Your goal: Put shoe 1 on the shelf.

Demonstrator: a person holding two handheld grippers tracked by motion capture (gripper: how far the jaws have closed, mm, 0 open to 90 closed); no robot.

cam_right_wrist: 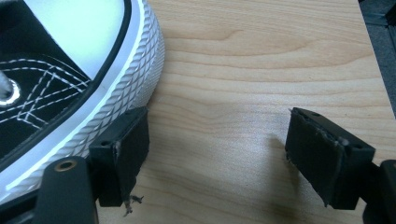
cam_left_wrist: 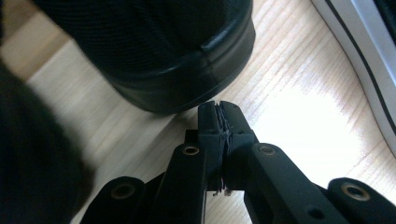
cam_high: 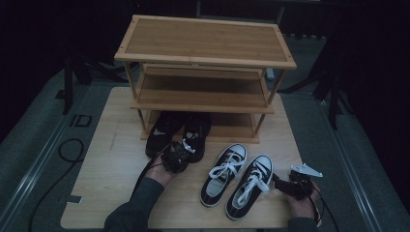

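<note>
Two pairs of shoes are in play, and as far as I can judge neither is fully stowed yet. Nearest the person, the black-and-white sneakers point(cam_high: 237, 183) lie side by side on the table point(cam_high: 111, 145), toes pointing toward the rack. The right gripper point(cam_high: 283, 186) sits just beside the right sneaker's heel; in the right gripper view its jaws stand wide apart, one pad point(cam_right_wrist: 123, 149) touching the ribbed white sole point(cam_right_wrist: 126, 93), the other point(cam_right_wrist: 327, 154) over bare wood, so nothing is gripped.

Farther in, the left gripper point(cam_high: 176, 157) rests at the heels of the black shoes point(cam_high: 179, 133). In the left gripper view its jaws are clenched together with nothing between them, the tips point(cam_left_wrist: 219, 121) just short of a black heel point(cam_left_wrist: 187, 88).

Those black shoes sit with their toes under the rack's point(cam_high: 203, 63) bottom shelf and their heels sticking out onto the table, so they look partly pushed in. Both upper shelves are bare.

My judgement: the black pair needs a last nudge inward, and the sneakers have yet to be placed at all.
</note>
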